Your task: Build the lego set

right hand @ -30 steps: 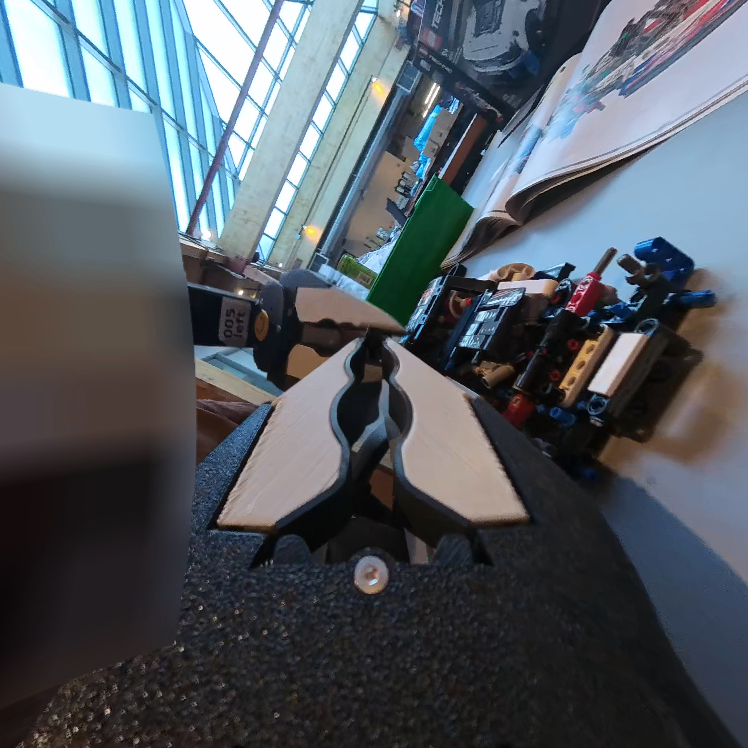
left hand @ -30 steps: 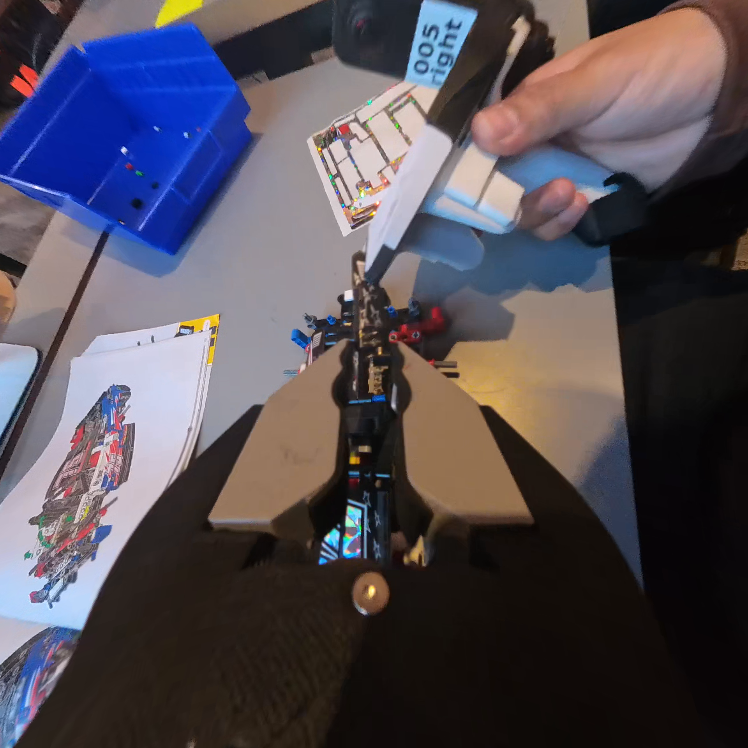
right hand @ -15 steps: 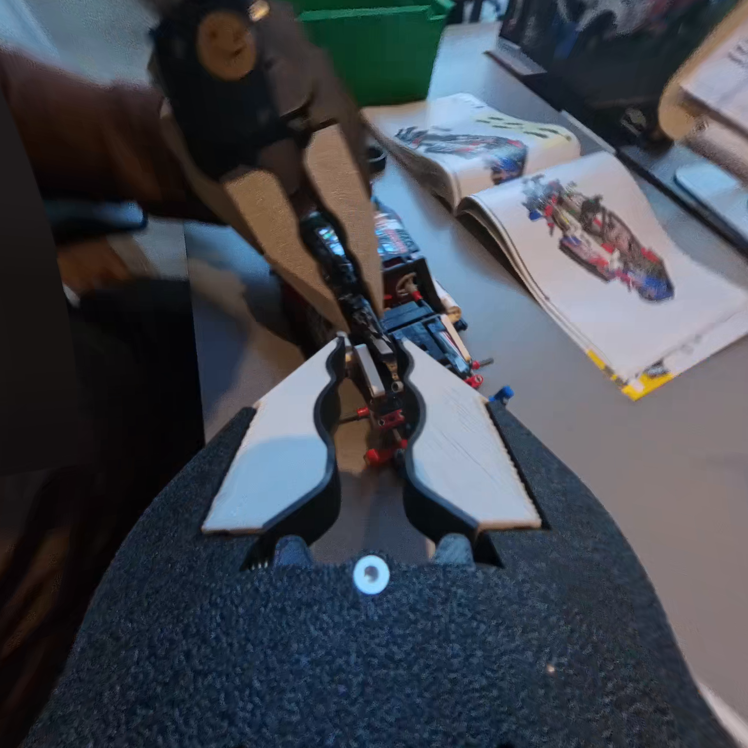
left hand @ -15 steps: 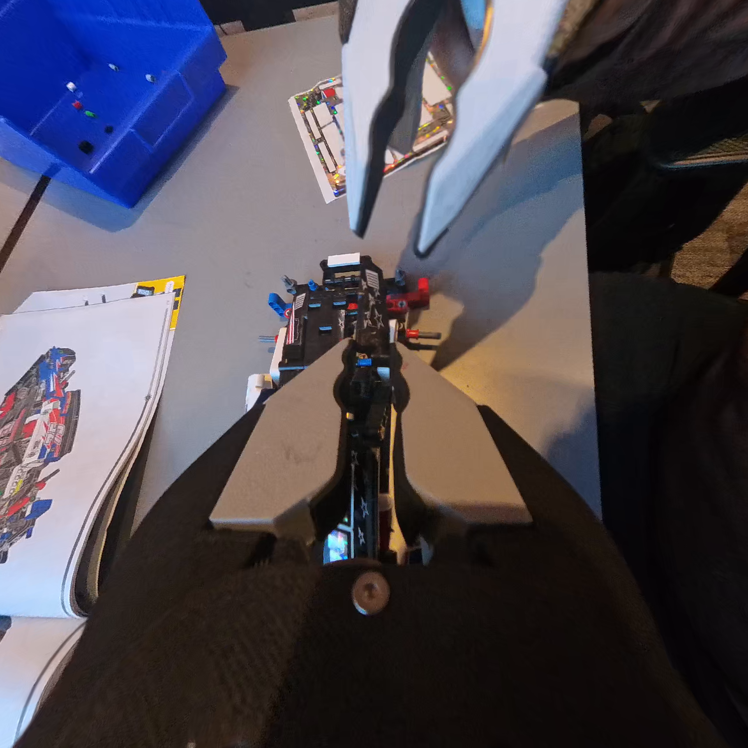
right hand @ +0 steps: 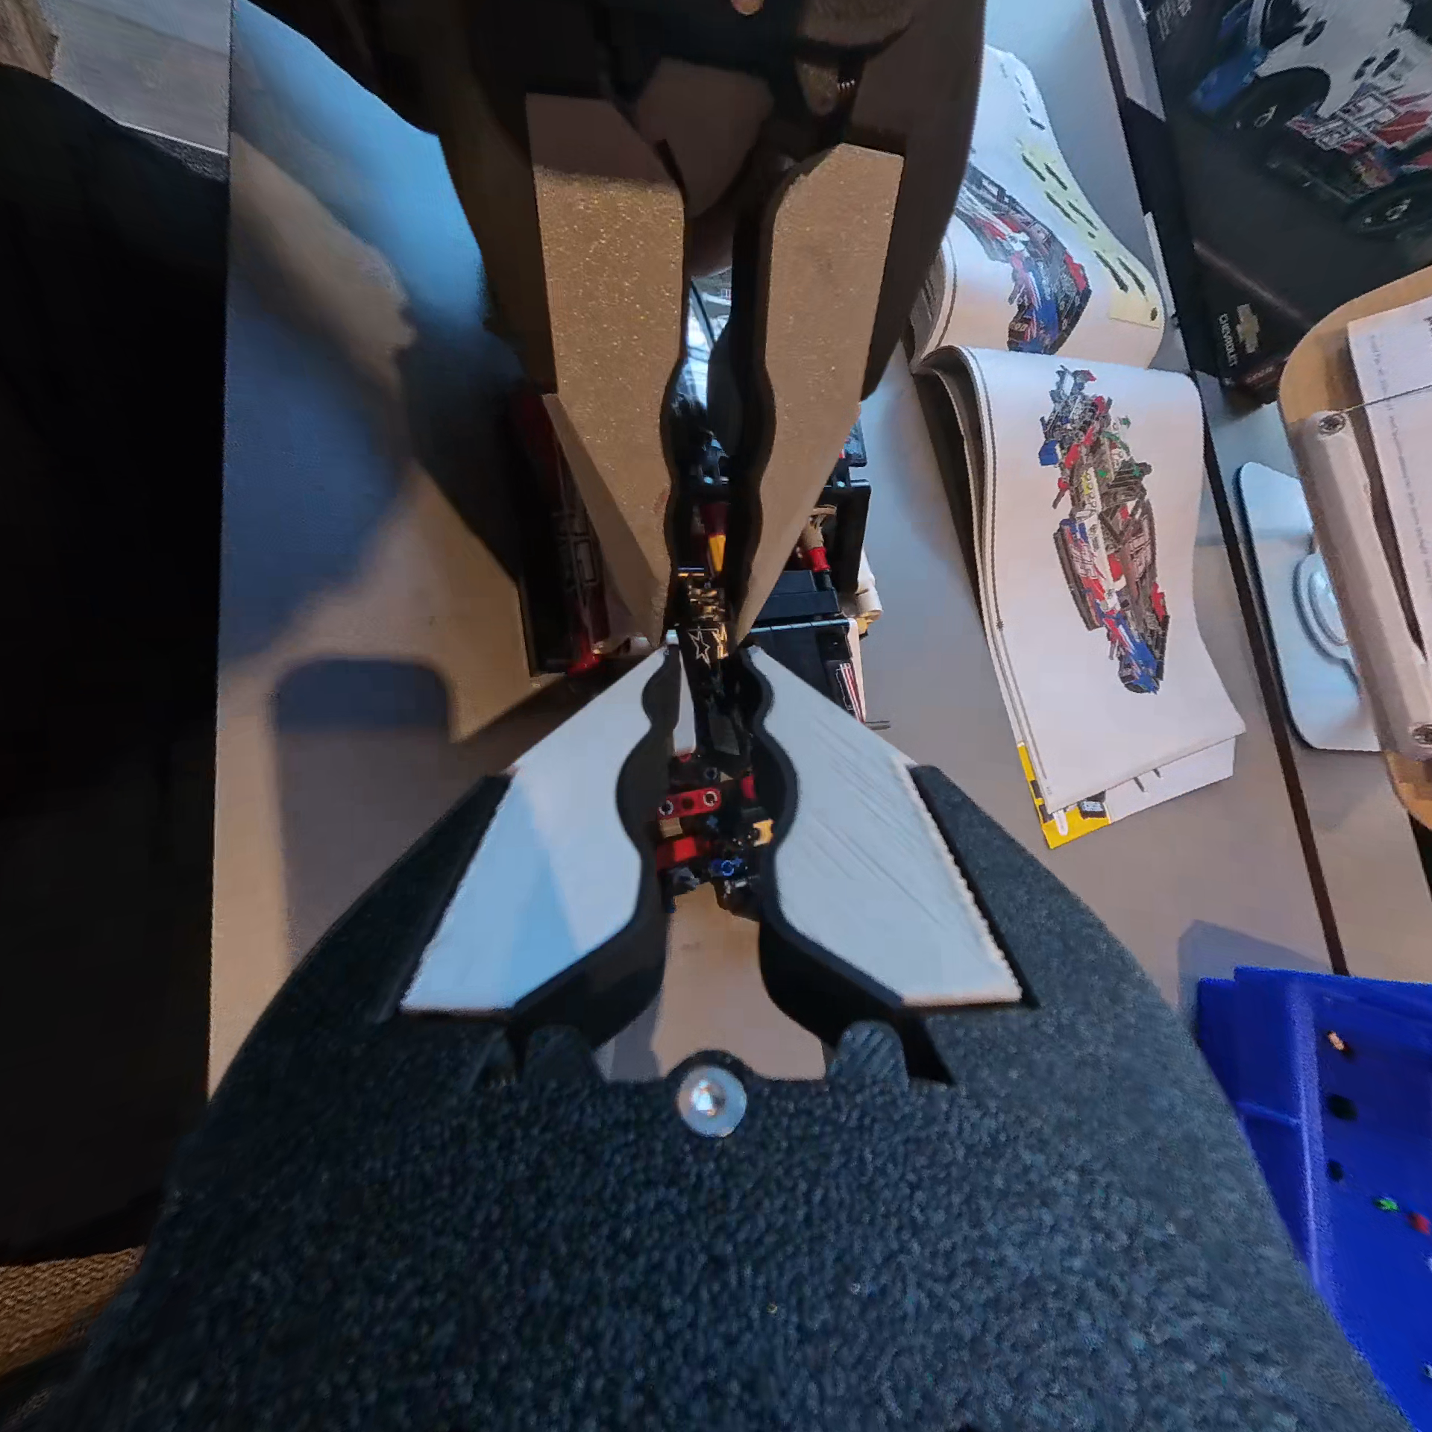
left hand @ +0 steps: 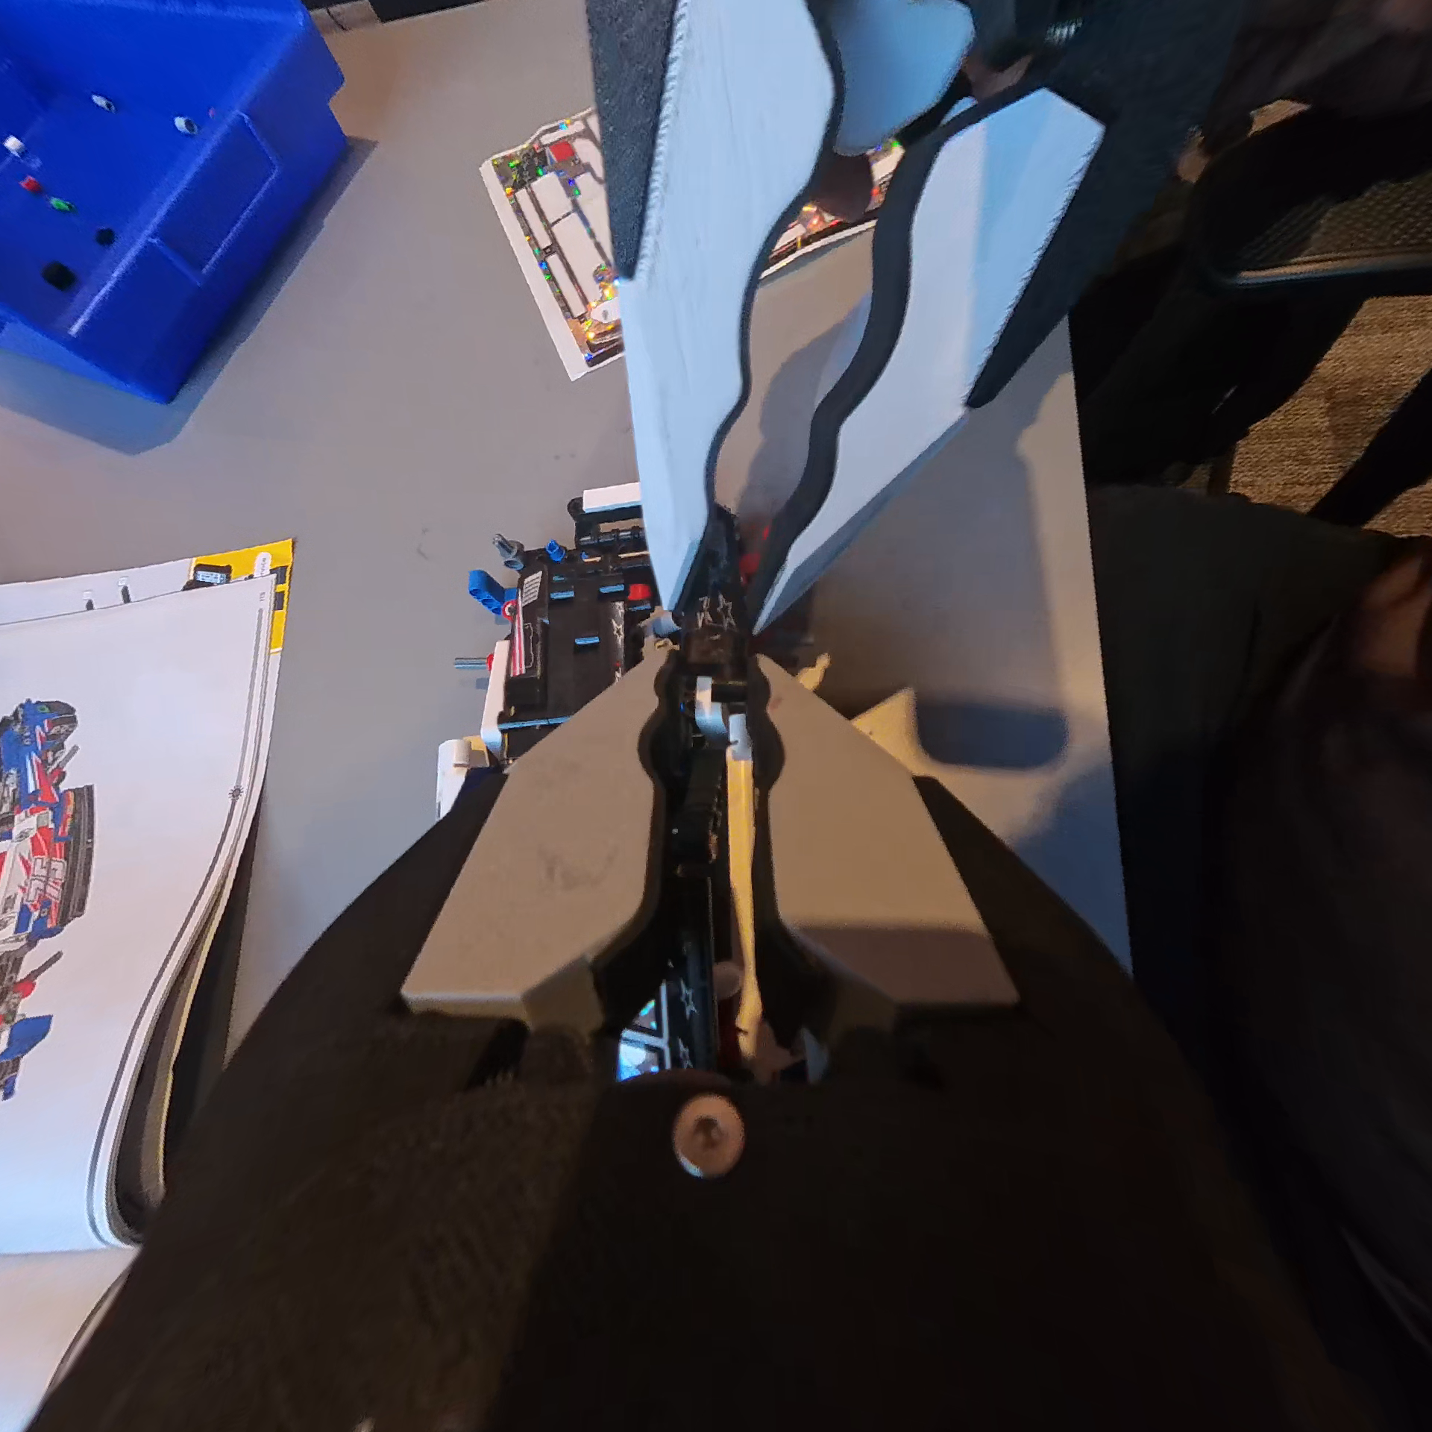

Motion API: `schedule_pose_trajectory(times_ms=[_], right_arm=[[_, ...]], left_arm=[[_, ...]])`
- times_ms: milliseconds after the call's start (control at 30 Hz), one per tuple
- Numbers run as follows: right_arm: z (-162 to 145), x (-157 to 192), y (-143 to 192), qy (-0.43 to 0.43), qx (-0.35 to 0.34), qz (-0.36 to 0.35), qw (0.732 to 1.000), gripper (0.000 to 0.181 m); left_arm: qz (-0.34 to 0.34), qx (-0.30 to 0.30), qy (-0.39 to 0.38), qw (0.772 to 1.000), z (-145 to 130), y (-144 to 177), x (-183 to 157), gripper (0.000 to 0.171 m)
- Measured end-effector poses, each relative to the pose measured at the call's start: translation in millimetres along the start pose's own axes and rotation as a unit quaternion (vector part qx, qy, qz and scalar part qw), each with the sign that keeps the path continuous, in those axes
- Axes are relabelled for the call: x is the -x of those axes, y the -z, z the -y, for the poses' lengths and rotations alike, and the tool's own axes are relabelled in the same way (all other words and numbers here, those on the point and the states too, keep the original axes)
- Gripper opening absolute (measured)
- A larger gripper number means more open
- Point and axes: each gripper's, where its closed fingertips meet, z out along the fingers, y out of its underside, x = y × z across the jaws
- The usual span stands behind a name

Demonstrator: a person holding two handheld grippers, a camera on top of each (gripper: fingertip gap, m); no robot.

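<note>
I see the black starred lego panel [left hand: 717, 620] held above the lego chassis [left hand: 566, 643] on the grey table [left hand: 372, 465]. My left gripper [left hand: 709, 666] pinches it lengthwise; my right gripper [right hand: 705, 659] pinches its far end. The instruction booklet [left hand: 116, 775] lies beside the chassis.

Office-like workspace, grey table [left hand: 403, 434], carpet [left hand: 1317, 372]

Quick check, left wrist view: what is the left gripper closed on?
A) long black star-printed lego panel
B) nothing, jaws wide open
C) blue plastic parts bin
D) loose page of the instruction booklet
A: the left gripper has its fingers clamped along the long black star-printed lego panel, which runs between them.
</note>
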Motion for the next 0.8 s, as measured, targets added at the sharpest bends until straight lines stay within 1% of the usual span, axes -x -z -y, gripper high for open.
schedule_pose_trajectory(times_ms=[267, 433, 600, 800], right_arm=[[-0.8, -1.5, 1.1, 0.016, 0.003, -0.009, 1.000, 0.014], [-0.5, -1.7, 2.2, 0.018, 0.002, -0.013, 1.000, 0.017], [-0.8, -0.6, 3.4, 0.032, 0.011, -0.018, 0.999, 0.019], [1.0, -1.1, 6.2, 0.015, 0.003, -0.008, 1.000, 0.017]], left_arm=[[-0.010, -0.004, 0.012, 1.000, 1.7, -0.8, 0.5, 0.013], [-0.013, -0.009, 0.022, 1.000, 2.9, -0.7, 0.9, 0.013], [-0.012, -0.009, 0.020, 1.000, 2.9, -0.9, 0.8, 0.013], [-0.008, -0.007, 0.001, 1.000, 2.5, -1.5, -1.1, 0.013]])
